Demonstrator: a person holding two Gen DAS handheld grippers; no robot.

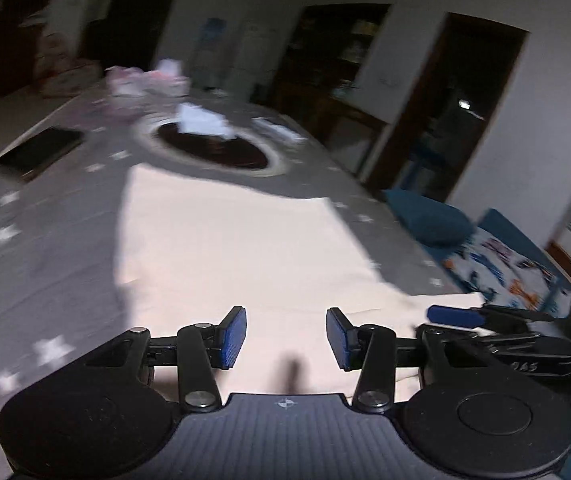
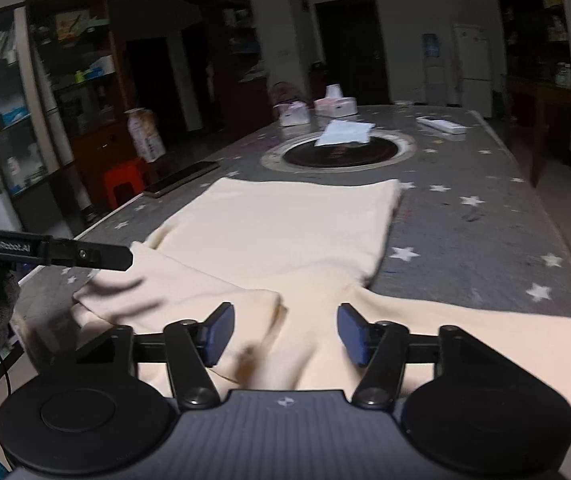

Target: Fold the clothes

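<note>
Tissue box (image 2: 335, 106) holds tissues; cream garment (image 2: 285, 228) lies flat.

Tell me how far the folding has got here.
Early stage. Done: the cream garment lies spread flat on the star-patterned table, one sleeve already folded across the body. In hand: nothing; left gripper and right gripper hover open above it. Left: the other sleeve and body folds.

place: home living/dining room | table: long, grey star-print cloth (image 2: 465, 216), round inset hotplate (image 2: 337, 154) | far: white fridge (image 2: 471, 66), water dispenser (image 2: 431, 68) | left: dark shelving (image 2: 73, 80), red stool (image 2: 125, 180)
</note>
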